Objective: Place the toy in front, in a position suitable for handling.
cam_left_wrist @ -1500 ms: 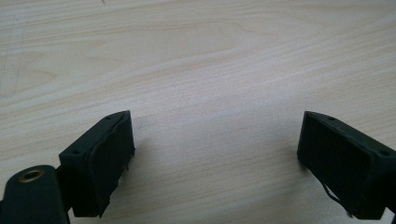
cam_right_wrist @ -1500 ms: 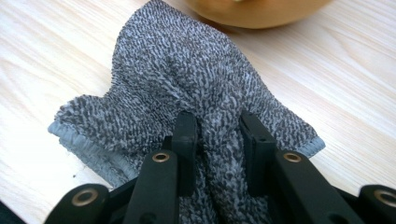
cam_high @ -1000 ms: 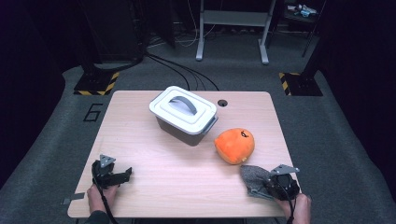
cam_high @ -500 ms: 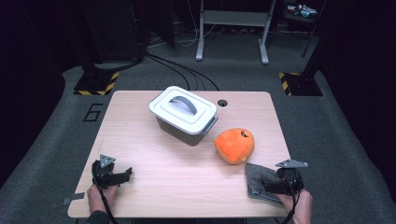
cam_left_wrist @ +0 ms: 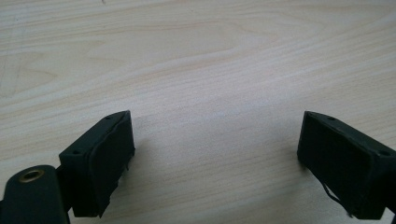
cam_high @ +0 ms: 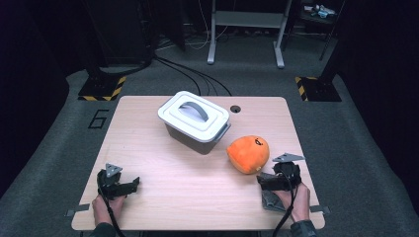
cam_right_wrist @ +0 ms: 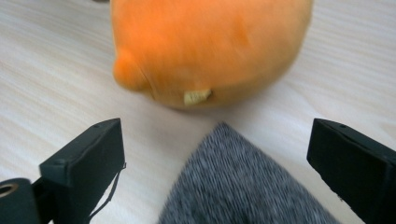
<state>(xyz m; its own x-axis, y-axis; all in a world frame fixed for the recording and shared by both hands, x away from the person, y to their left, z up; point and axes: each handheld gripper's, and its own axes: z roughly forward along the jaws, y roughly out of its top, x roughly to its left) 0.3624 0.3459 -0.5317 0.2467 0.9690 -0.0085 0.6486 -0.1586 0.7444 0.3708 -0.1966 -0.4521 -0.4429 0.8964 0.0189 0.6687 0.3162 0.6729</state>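
Right gripper wide open over grey cloth, orange plush just ahead (blurred), nothing held

Grey lidded plastic box with arched handle sits mid-table before me. Light wooden tabletop; small round cable hole just beside box. Grey carpet around.

Hidden, cropped and blurred around your orange plush toy

In your right gripper view the orange plush toy is soft with blur and its top runs off the upper edge; the pale tag on its underside is too blurred to read. The grey cloth in front of the toy is cut off at the bottom edge. From above, the dark mark on the toy is too small to make out.
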